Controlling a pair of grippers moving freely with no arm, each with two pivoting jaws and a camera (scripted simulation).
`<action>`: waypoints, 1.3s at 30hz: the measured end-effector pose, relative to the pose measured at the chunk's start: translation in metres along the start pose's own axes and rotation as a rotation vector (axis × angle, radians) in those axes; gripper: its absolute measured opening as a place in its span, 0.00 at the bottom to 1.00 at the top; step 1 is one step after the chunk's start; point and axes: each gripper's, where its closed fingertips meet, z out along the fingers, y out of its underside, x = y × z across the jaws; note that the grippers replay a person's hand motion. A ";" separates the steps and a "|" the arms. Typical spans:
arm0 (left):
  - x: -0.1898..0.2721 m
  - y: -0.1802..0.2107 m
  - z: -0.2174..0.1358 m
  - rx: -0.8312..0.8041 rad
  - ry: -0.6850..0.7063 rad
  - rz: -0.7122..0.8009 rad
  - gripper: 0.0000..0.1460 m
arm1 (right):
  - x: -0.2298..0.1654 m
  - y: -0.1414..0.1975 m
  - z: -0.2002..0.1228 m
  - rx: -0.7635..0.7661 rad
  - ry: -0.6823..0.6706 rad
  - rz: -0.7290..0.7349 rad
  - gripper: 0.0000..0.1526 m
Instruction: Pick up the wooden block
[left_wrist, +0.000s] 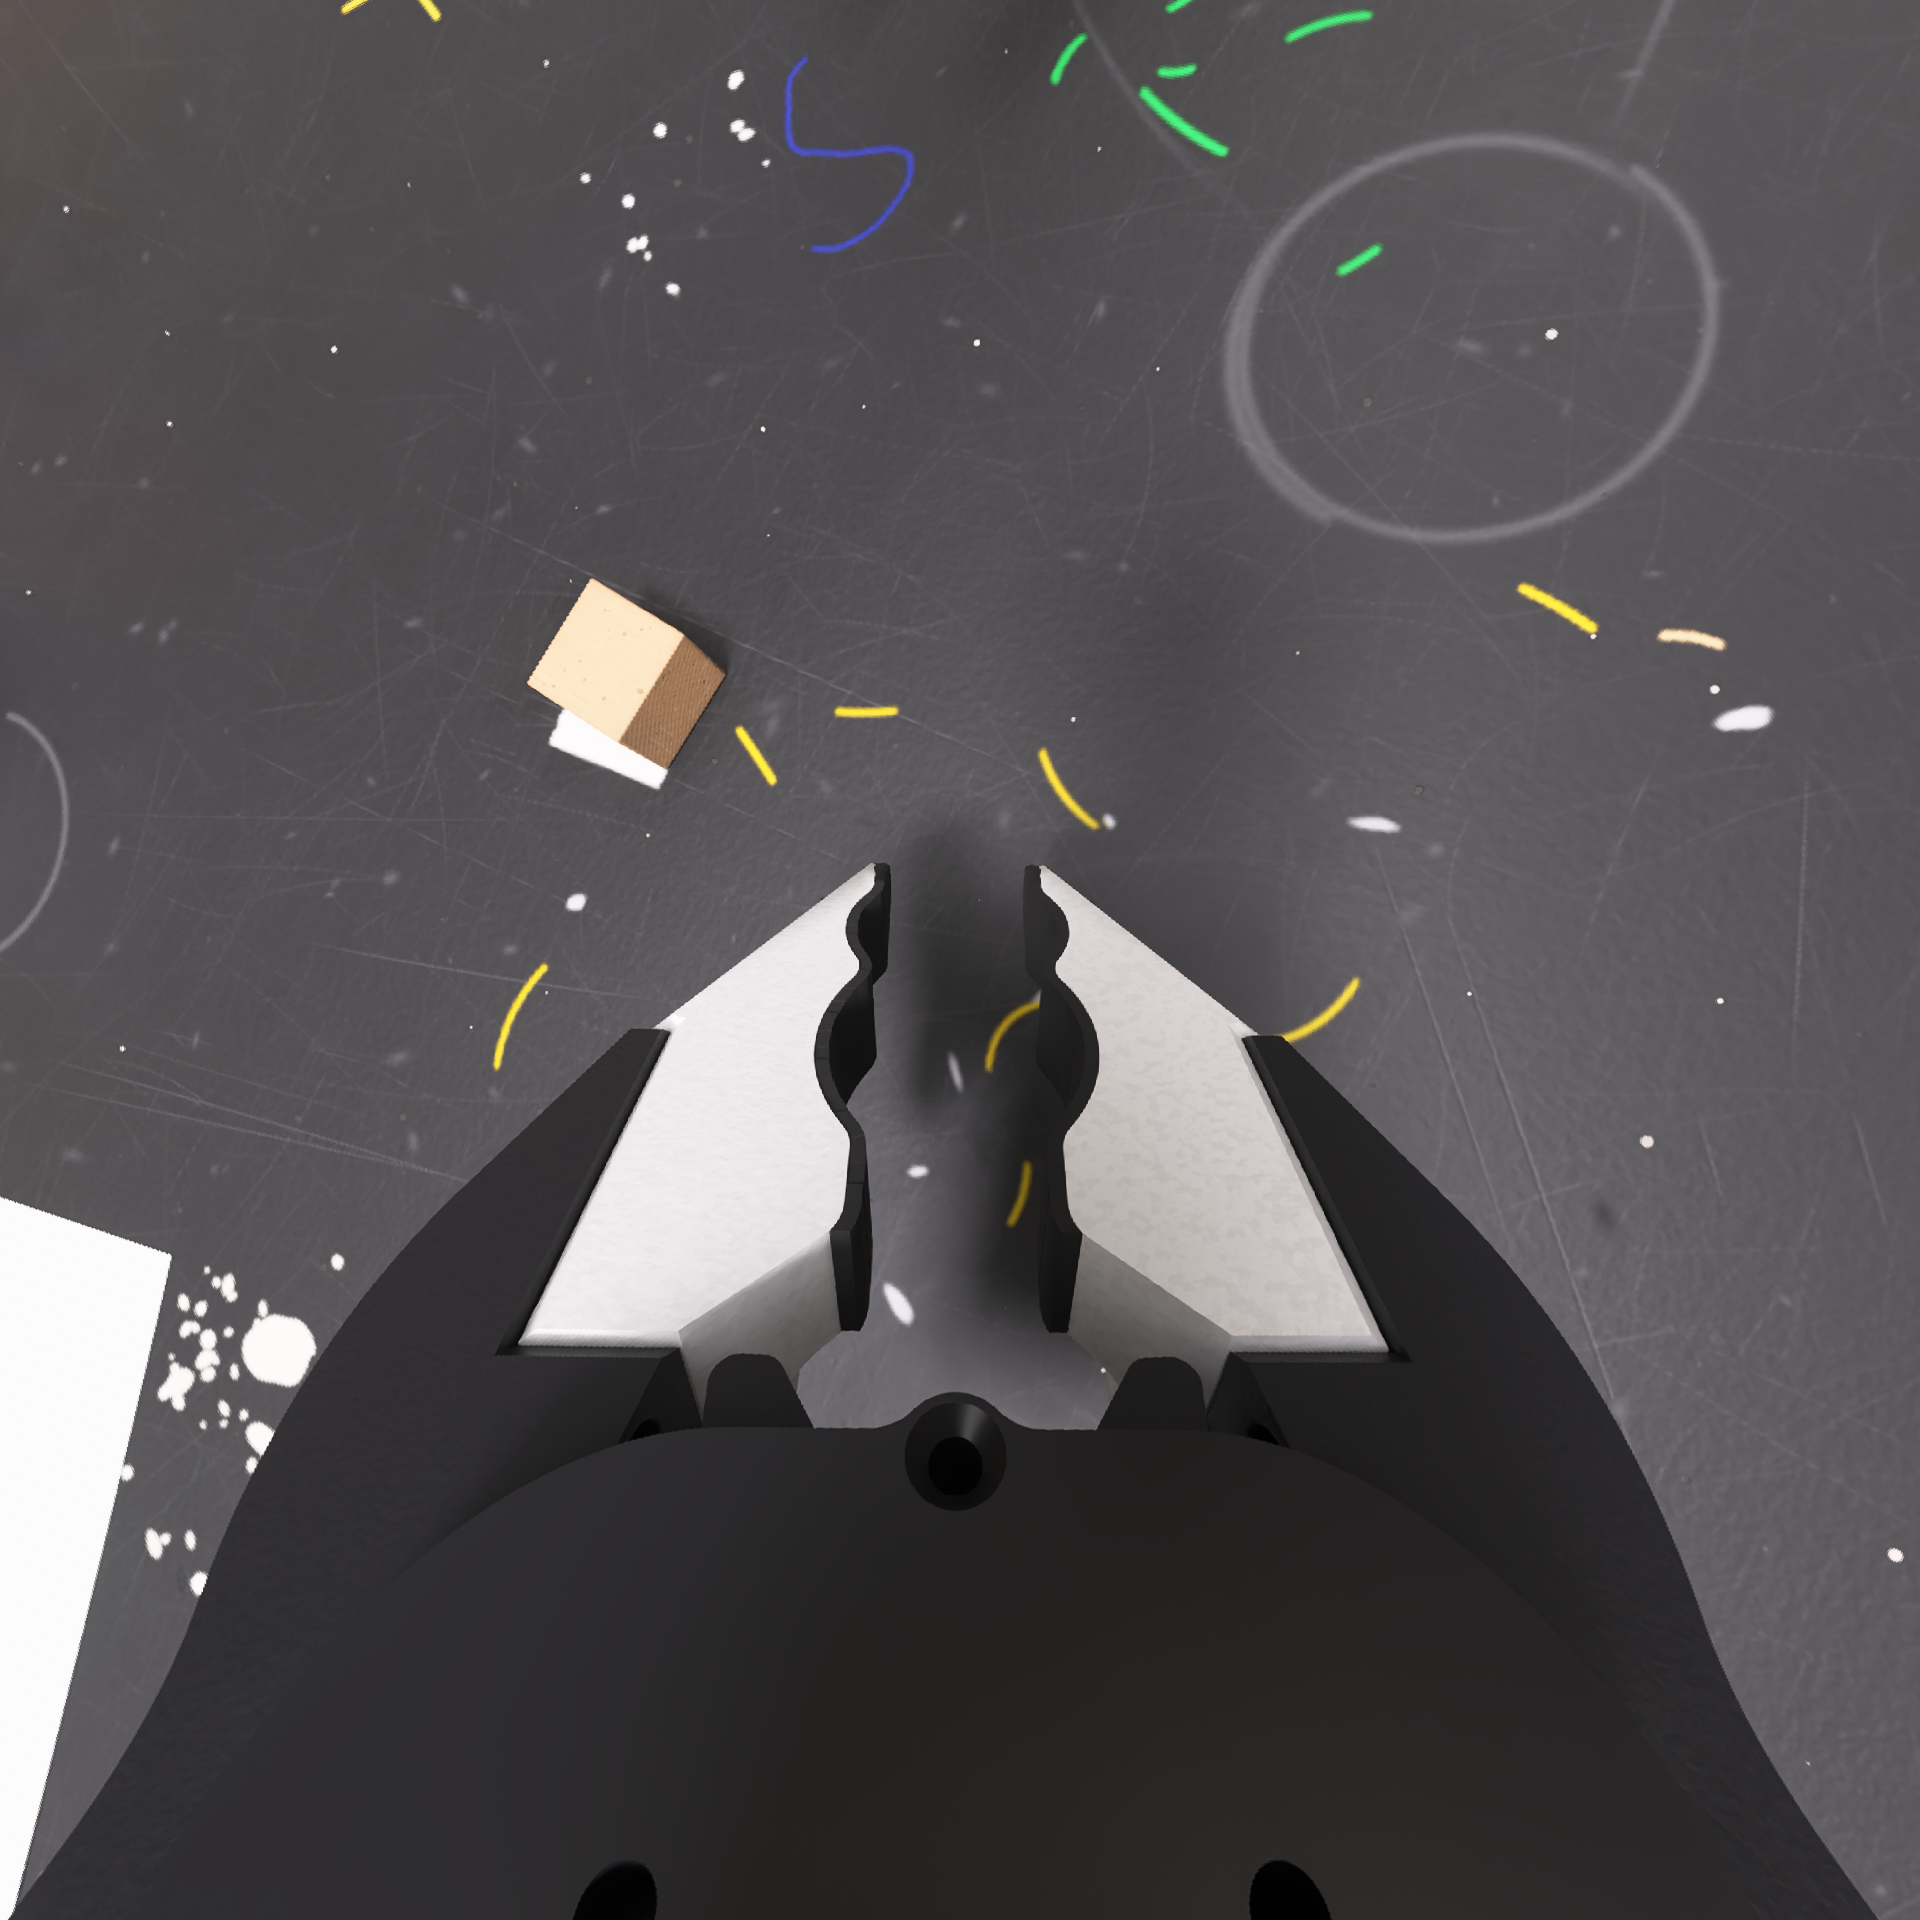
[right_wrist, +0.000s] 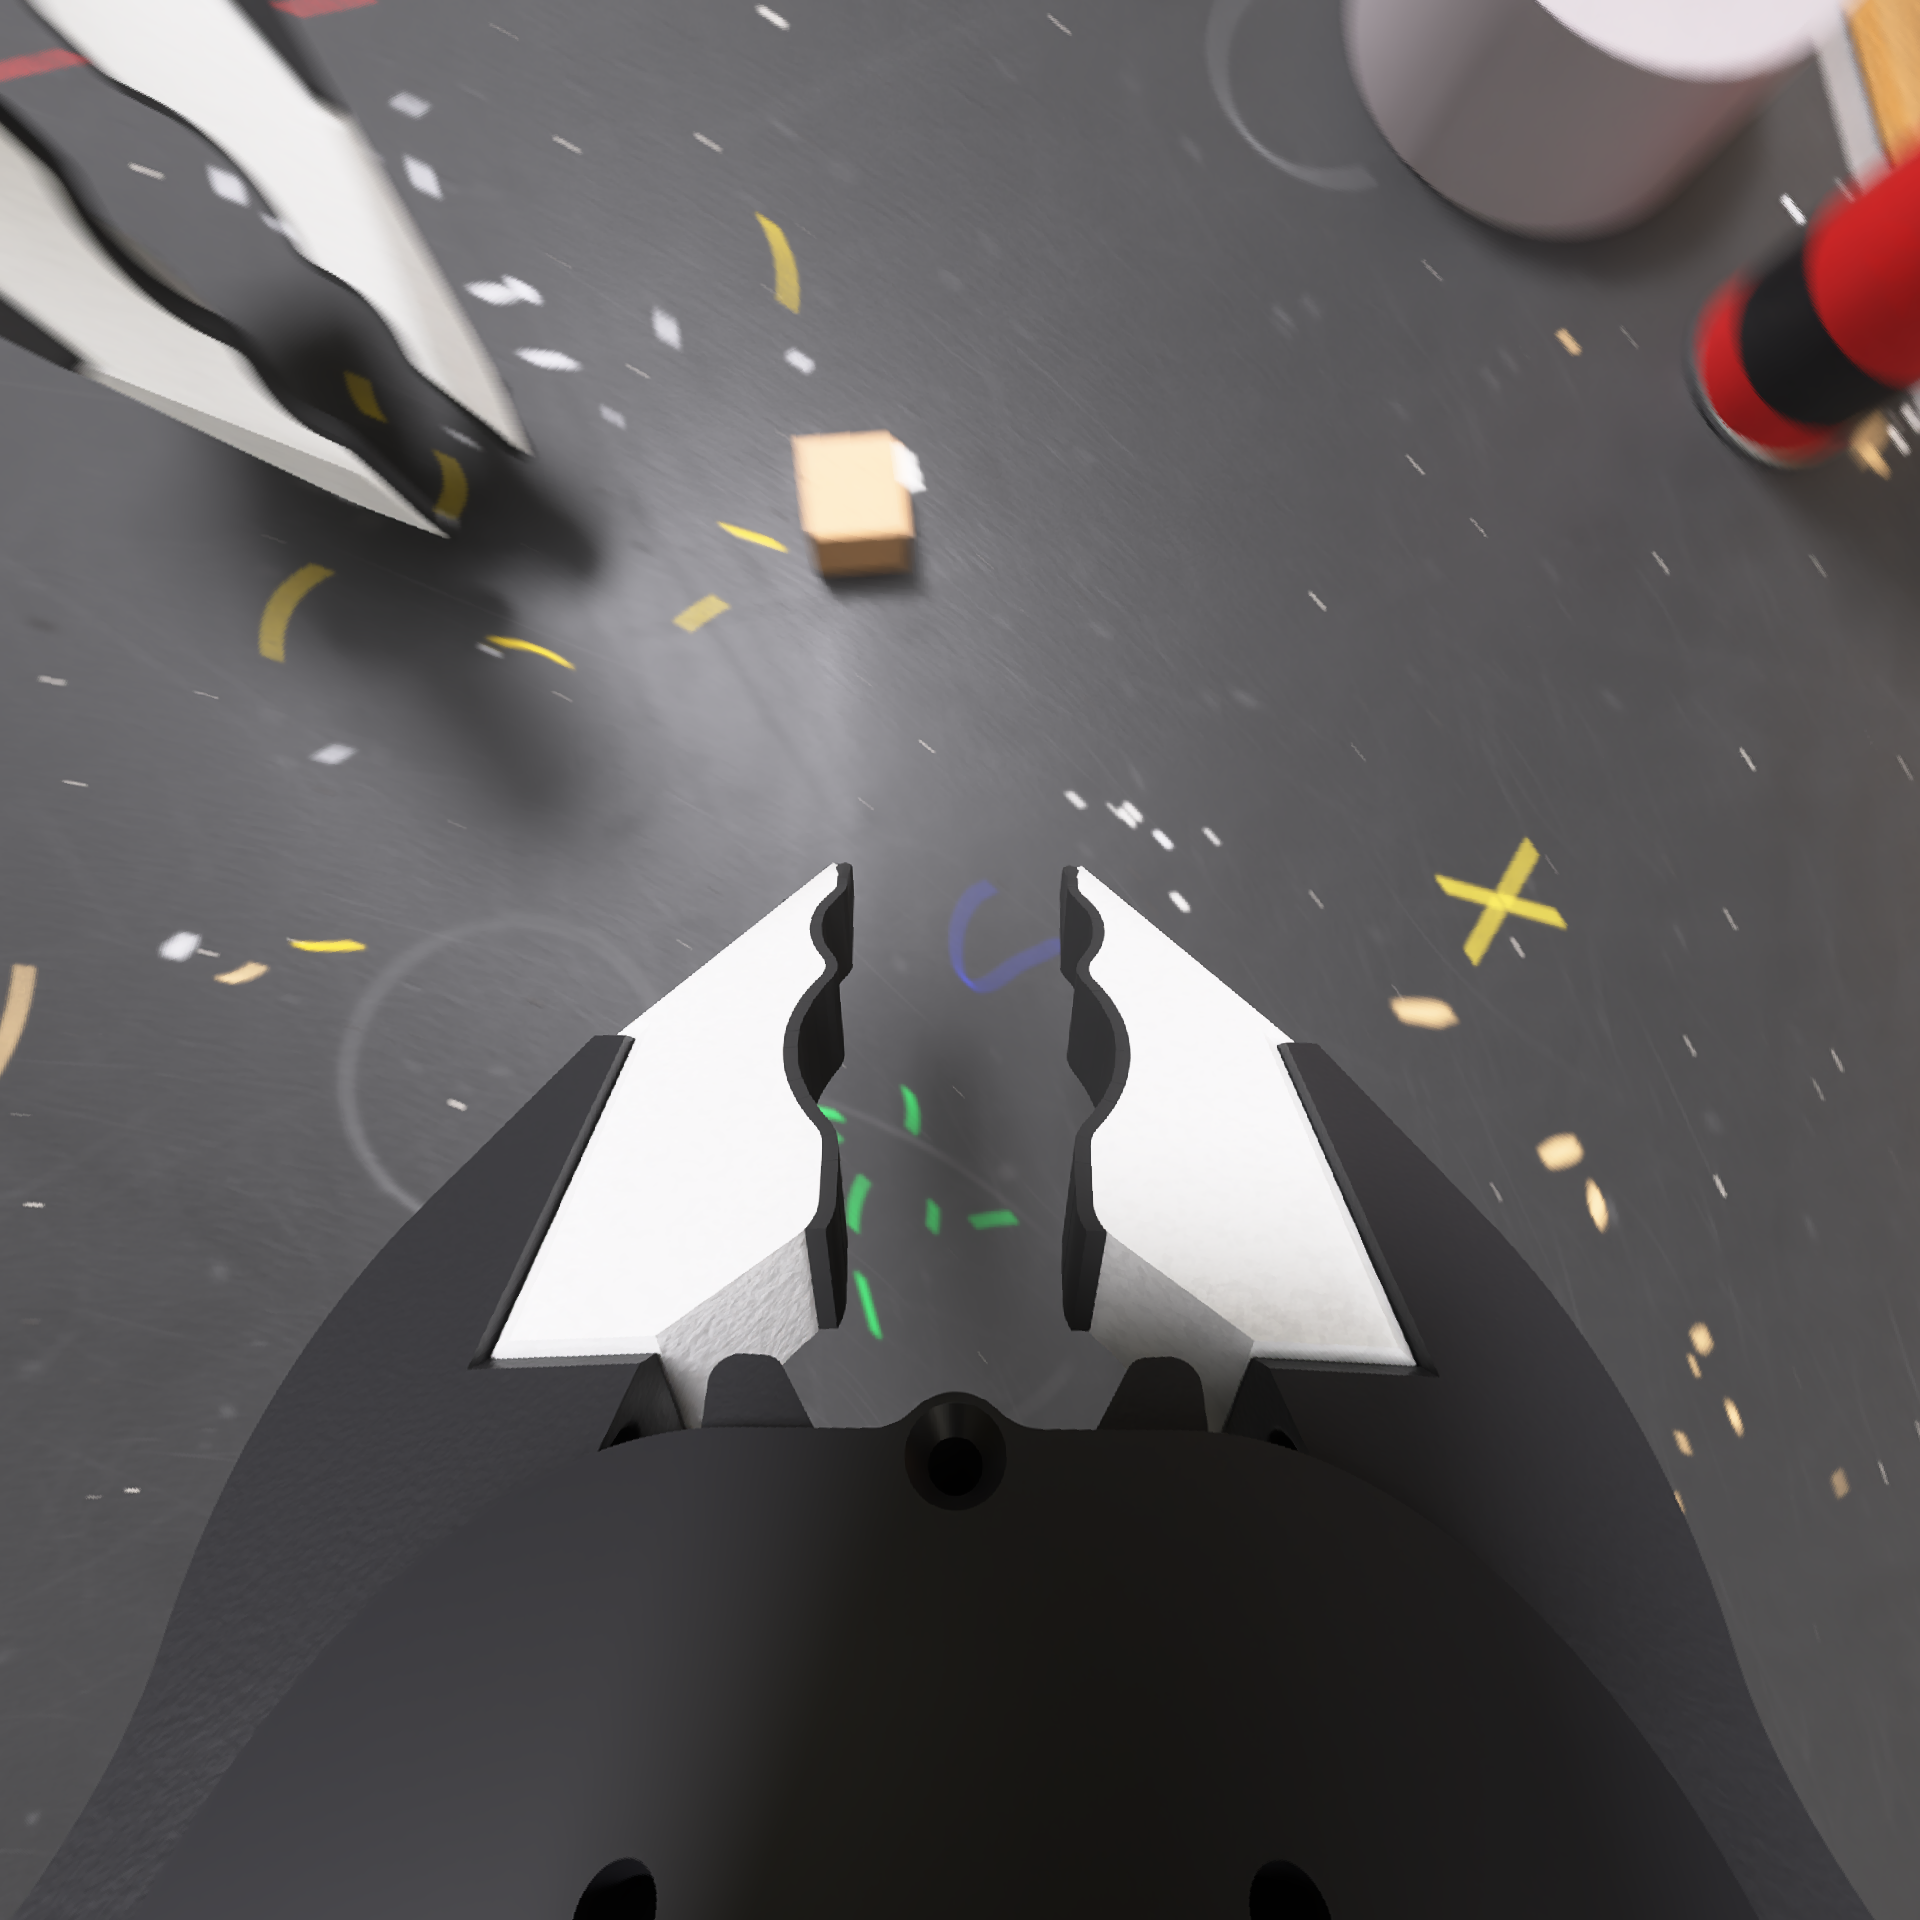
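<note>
A small light wooden block (left_wrist: 623, 670) lies on the dark scratched table, ahead and to the left of my left gripper (left_wrist: 956, 878). A small white piece (left_wrist: 608, 753) lies against its near side. My left gripper is open and empty, above the table. In the right wrist view the block (right_wrist: 854, 502) lies ahead, slightly left of my right gripper (right_wrist: 956, 878), which is open and empty. The left gripper's fingers (right_wrist: 260, 312) show at the upper left of that view, left of the block.
A white cylinder (right_wrist: 1558, 104) stands at the far right of the right wrist view, with a red and black object (right_wrist: 1829, 322) beside it. A white sheet (left_wrist: 62, 1455) lies at the lower left of the left wrist view. The table (left_wrist: 1143, 623) bears coloured marks and white specks.
</note>
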 end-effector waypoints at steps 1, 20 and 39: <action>0.000 0.001 0.000 -0.002 0.000 -0.002 0.17 | -0.014 -0.012 0.004 0.008 -0.029 -0.027 0.26; 0.003 0.007 -0.002 -0.029 0.004 0.018 0.17 | -0.028 -0.048 0.142 -0.251 0.029 -0.148 0.21; 0.006 0.005 0.001 -0.027 0.018 0.023 0.17 | 0.043 -0.024 -0.005 -0.283 0.064 0.041 0.21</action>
